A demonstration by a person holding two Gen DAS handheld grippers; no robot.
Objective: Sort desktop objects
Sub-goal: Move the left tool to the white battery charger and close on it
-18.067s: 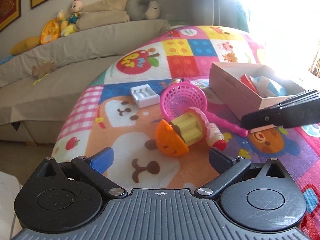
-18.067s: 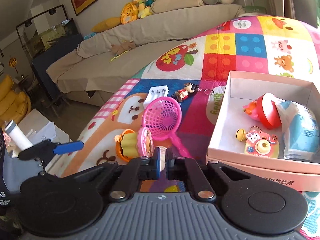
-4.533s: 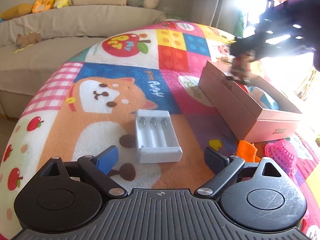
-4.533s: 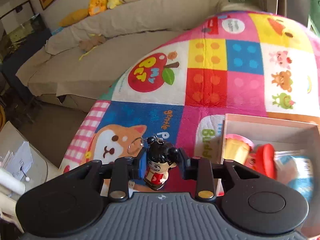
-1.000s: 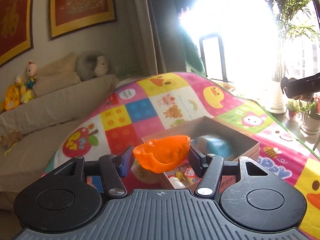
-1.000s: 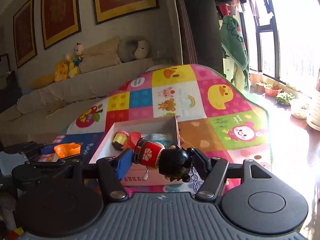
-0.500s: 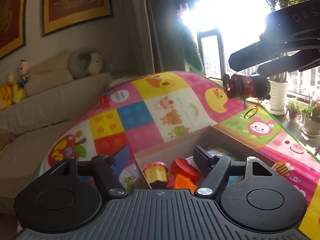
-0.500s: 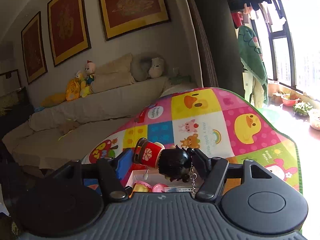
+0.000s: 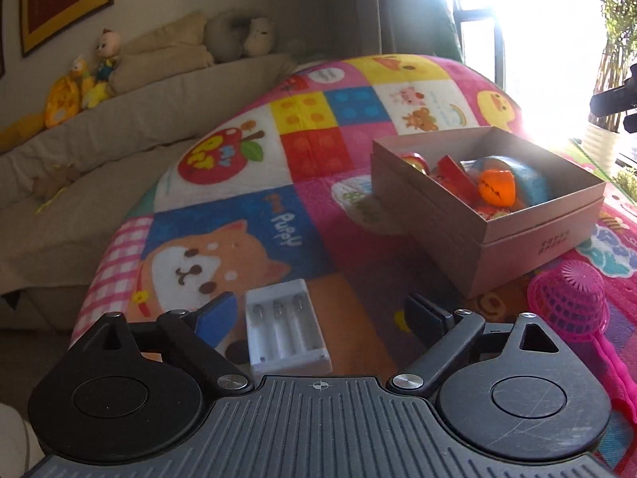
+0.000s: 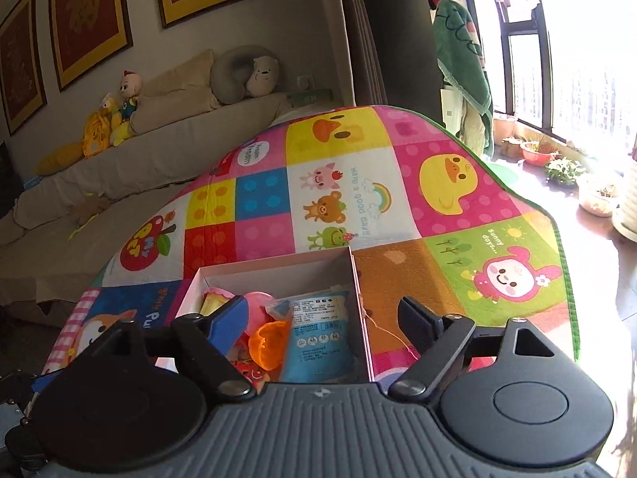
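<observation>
1. Left tool [image 9: 320, 310] empty, jaws opening, directly over white battery holder [image 9: 286, 328], long axis running away between the fingers.
2. Pink net scoop [image 9: 569, 292] to its right.
3. Right tool [image 10: 318, 318] empty, jaws opening above pink box [image 10: 360, 294].

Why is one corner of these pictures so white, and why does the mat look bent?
Left wrist view: sun through the window blows out the upper right, washing out the box rim's far corner. Right wrist view: milder glare at the right edge. Both: the fisheye lens bulges the flat mat into a dome.
</observation>
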